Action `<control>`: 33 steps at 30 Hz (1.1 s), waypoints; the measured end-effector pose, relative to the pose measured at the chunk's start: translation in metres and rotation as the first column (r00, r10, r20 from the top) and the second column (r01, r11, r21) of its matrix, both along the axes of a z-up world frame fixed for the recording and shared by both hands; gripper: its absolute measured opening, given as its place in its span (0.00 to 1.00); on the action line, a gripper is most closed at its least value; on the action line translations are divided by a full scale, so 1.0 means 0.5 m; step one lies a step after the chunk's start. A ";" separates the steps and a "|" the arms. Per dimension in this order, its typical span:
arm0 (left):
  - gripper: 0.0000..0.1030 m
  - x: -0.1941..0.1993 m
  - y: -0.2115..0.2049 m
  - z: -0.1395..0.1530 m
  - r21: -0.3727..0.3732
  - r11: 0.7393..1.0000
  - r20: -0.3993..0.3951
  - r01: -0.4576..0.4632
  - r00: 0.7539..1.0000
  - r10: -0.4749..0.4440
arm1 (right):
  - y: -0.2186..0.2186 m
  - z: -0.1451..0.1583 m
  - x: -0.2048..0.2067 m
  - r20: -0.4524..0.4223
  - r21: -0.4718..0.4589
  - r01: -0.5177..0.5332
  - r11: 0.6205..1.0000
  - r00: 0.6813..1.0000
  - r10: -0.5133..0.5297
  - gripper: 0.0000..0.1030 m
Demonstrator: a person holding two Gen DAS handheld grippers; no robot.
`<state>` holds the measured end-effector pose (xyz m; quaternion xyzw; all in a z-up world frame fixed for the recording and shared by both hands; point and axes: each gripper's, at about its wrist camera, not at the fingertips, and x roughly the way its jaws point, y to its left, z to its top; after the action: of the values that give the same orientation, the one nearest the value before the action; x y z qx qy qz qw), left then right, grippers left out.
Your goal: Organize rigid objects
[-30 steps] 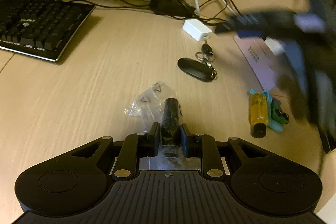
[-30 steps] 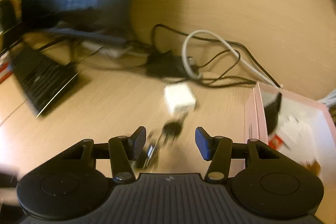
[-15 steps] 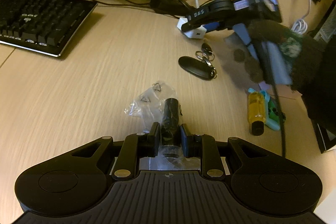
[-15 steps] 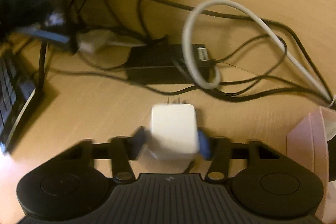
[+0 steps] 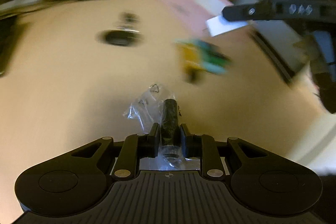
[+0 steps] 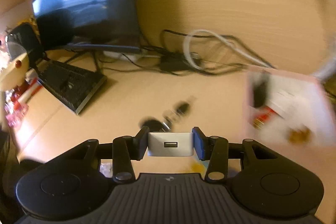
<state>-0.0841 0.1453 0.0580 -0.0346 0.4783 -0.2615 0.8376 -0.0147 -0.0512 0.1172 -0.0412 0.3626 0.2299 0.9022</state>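
From the left wrist view, the left claw (image 5: 169, 136) keeps its grip on the black cylinder in its clear bag (image 5: 169, 117), now lifted off the surface (image 5: 63, 77).

From the right wrist view, the right claw (image 6: 170, 143) has closed on the white charger (image 6: 170, 144) and raised it; the pink box (image 6: 294, 102) seems its destination.

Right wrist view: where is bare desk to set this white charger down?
Bare wood lies between the keyboard and the keys, and from the keys across to the pink box. The back strip is crowded with cables. The box already holds items.
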 end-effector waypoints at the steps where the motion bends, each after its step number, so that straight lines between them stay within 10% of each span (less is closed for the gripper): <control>1: 0.22 -0.003 -0.016 0.010 -0.003 0.999 0.002 0.052 0.999 -0.052 | -0.029 0.001 -0.027 0.002 -0.017 0.031 0.999 1.000 -0.031 0.43; 10: 0.22 0.123 -0.174 0.177 -0.082 0.971 0.180 0.223 0.962 -0.206 | -0.272 -0.008 -0.172 0.017 0.001 0.352 0.936 0.936 -0.352 0.43; 14: 0.23 0.231 -0.258 0.226 -0.026 0.992 0.305 0.124 0.946 -0.110 | -0.331 -0.017 -0.204 0.047 0.058 0.408 0.911 0.910 -0.411 0.43; 20: 0.23 0.371 -0.359 0.186 0.006 1.000 0.264 0.023 0.964 -0.024 | -0.370 -0.056 -0.218 0.038 0.090 0.433 0.897 0.898 -0.438 0.43; 33: 0.23 0.188 -0.208 0.111 0.053 0.990 0.184 -0.128 0.976 0.116 | -0.329 -0.030 -0.077 0.129 0.126 0.324 0.938 0.932 -0.339 0.43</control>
<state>0.0100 0.0413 0.1134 -0.0130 0.4055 -0.1962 0.8927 -0.0531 -0.2155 0.1025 0.0499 0.2840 0.0887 0.9534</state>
